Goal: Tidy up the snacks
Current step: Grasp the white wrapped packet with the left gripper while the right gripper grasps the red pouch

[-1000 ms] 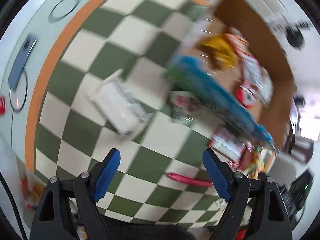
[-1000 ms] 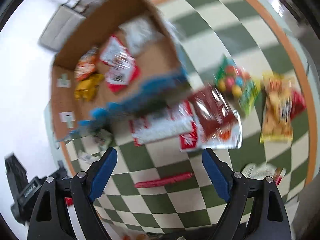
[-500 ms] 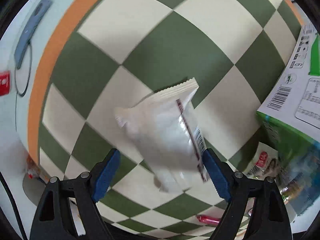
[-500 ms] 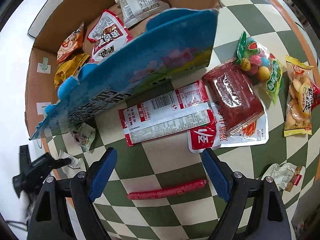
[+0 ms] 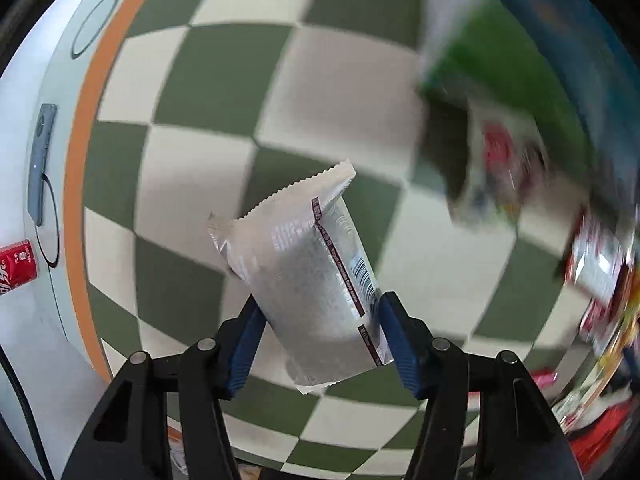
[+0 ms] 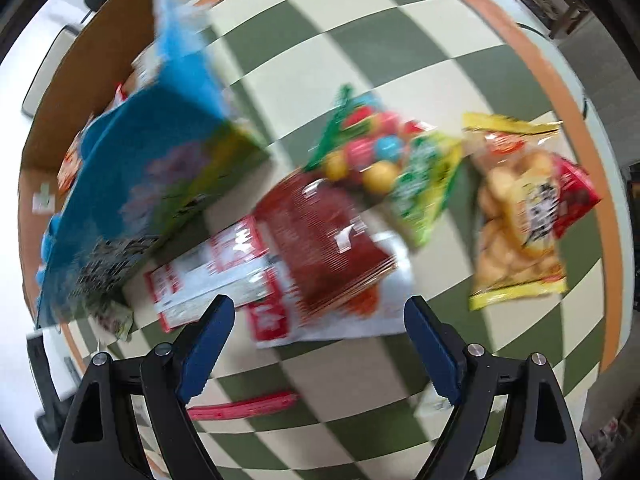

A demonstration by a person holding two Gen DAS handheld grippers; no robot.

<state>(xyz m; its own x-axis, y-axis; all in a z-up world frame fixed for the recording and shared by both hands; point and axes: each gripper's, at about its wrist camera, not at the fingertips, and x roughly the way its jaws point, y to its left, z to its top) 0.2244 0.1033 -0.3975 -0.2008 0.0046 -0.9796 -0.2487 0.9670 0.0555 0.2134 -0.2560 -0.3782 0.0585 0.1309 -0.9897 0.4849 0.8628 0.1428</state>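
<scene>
The left gripper (image 5: 320, 336) is closing on a silver snack packet (image 5: 308, 280). Its blue pads (image 5: 244, 344) already touch the packet on both long sides, at the lower half, and the packet stands tilted above the checkered tablecloth (image 5: 224, 80), toward the orange-bordered edge of the table. I judge it light and soft (a thin foil pillow with air inside), so it will bend and can slip or turn between the pads. Holding it near the middle of the body, not at the crimped ends, seems the safer place.

The right gripper (image 6: 320, 344) has its tongs wide apart and holds nothing. It hangs over a red flat pouch (image 6: 328, 248) lying on other packets, near the middle of the table. Beside them lie a candy bag (image 6: 384, 164) and a yellow chips bag (image 6: 520, 216), and the cardboard box (image 6: 80, 88) stands at the far corner.
</scene>
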